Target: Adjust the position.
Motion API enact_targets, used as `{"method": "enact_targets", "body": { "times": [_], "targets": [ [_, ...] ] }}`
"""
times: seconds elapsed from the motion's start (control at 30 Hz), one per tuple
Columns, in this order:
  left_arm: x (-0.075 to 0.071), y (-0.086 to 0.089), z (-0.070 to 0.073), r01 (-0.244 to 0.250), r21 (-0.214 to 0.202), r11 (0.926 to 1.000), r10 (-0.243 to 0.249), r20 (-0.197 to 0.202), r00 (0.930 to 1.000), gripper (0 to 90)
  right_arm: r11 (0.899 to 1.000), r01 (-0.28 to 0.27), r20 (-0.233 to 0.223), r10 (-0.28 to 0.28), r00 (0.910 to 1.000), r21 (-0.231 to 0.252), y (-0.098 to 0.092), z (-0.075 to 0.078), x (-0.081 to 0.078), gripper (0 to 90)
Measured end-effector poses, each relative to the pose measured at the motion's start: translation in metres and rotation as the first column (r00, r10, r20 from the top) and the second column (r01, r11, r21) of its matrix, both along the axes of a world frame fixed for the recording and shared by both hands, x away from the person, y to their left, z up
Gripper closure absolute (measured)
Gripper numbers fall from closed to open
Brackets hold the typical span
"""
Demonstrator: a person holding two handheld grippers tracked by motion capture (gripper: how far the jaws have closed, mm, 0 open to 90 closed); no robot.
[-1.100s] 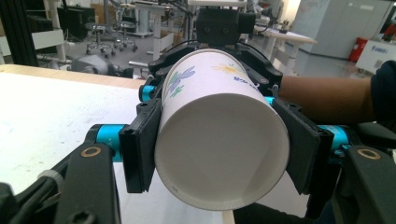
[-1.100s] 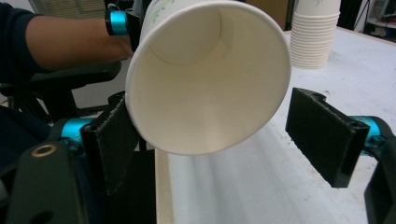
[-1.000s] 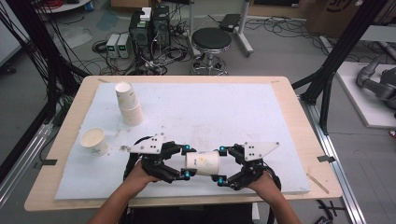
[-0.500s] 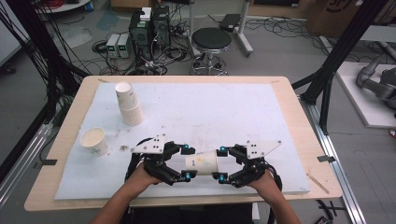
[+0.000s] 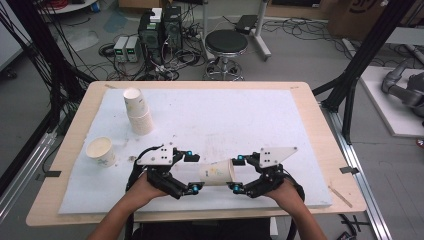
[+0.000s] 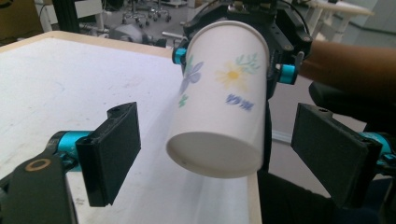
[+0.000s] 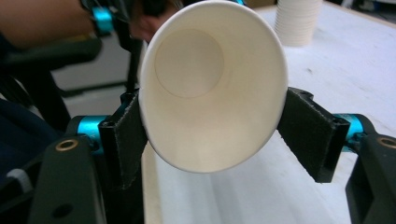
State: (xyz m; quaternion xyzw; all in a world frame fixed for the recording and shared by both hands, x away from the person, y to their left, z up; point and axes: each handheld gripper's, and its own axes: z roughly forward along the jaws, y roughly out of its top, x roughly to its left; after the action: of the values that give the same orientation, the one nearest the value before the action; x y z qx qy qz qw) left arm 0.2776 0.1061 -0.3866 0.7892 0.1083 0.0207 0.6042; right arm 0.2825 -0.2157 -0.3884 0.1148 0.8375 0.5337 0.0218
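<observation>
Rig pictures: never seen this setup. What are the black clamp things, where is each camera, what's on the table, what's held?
A person works two hand-held clamps, no robot arm. The high view looks down on the table from above the person's side. The other two cameras ride on the clamps and look along their jaws.

The right gripper pinches a flowered paper cup near its rim, lying sideways; its own view looks into the cup's mouth. The left gripper has just been opening; its jaws stand apart on either side of the cup's bottom without touching.

Also on the table: a stack of cups and a single upright cup.
</observation>
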Motion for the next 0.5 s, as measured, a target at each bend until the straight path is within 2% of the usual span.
{"method": "enact_targets", "body": {
  "times": [0.13,0.17,0.23,0.27,0.33,0.4,0.5],
  "targets": [
    [0.0,-0.002,0.002,-0.023,0.088,0.9958,0.021,0.03,0.9993,15.9,0.994,0.017,0.025,-0.014,0.9996,-0.112,0.007,0.007,0.004,27.3],
    [0.001,-0.003,0.002,-0.027,0.1,0.9946,0.024,0.03,0.9993,15.9,0.991,0.015,0.026,-0.012,0.9996,-0.135,0.009,0.01,0.005,27.3],
    [0.002,-0.005,0.001,-0.037,0.124,0.9915,0.033,0.033,0.9989,15.9,0.984,0.014,0.058,-0.004,0.9983,-0.178,0.012,0.015,0.007,27.3],
    [0.002,-0.006,0.001,-0.041,0.148,0.9881,0.035,0.043,0.9984,15.9,0.982,0.012,0.065,0.0,0.9979,-0.19,0.013,0.017,0.008,27.2],
    [0.003,-0.008,0.001,-0.04,0.167,0.9851,0.033,0.044,0.9985,15.9,0.975,0.006,0.073,0.01,0.9973,-0.22,0.017,0.022,0.009,27.2],
    [0.004,-0.01,0.0,-0.039,0.189,0.9813,0.031,0.047,0.9984,16.0,0.967,-0.003,0.086,0.026,0.9959,-0.256,0.021,0.027,0.01,27.2],
    [0.005,-0.013,0.0,-0.041,0.217,0.9753,0.03,0.052,0.9982,16.0,0.947,-0.01,0.103,0.046,0.9936,-0.321,0.028,0.032,0.011,27.1]
  ]
}}
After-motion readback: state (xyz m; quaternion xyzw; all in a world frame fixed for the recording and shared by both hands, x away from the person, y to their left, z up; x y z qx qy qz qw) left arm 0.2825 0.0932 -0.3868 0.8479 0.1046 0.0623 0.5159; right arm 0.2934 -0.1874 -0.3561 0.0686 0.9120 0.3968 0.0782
